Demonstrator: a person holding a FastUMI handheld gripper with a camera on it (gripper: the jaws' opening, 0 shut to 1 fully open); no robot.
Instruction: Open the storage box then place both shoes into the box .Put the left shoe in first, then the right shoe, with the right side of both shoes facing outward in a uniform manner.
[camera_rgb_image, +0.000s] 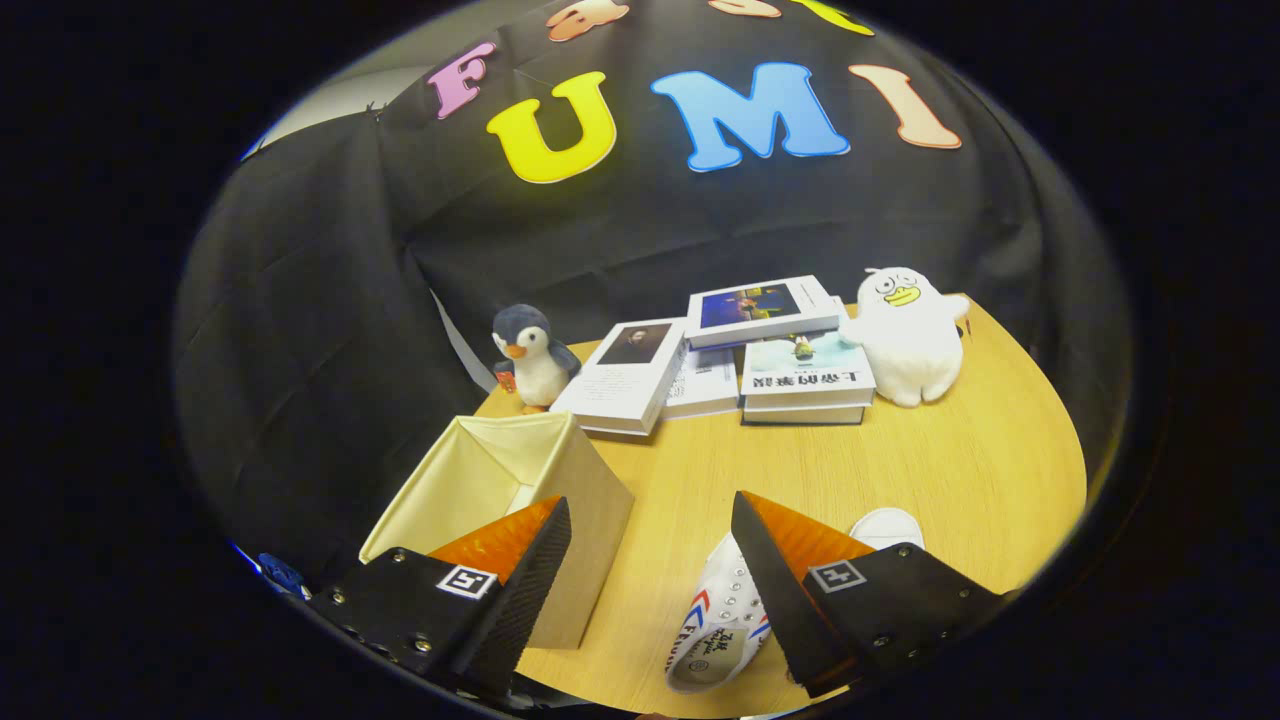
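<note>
Fingers of the gripper (650, 545) stood wide apart above the wooden table (960, 470), clamped on nothing, with bare tabletop showing in the gap between them. Under the right-hand finger lay a white canvas shoe (722, 625) with red and blue stripes on its side, its opening and insole facing up toward the camera; the finger's tip overlapped its toe end, though whether it touched could not be told. Just past that finger, a rounded white part (888, 524) peeked out, perhaps the second shoe, but too little showed to be certain. Behind the left-hand finger stood the storage box (500, 470), a cream fabric bin already open at the top, its pale inside visible and its near corner reaching between the fingers' line and the table edge. Beyond the fingers, toward the back of the table, several books (745, 350) lay in a loose pile, some stacked flat and one overlapping another. A small plush penguin (530, 358) stood upright just beside the left of the books, beyond the box. A white plush duck (908, 335) sat at the right of the pile, touching or nearly touching the stacked books. Black cloth hung behind the table.
</note>
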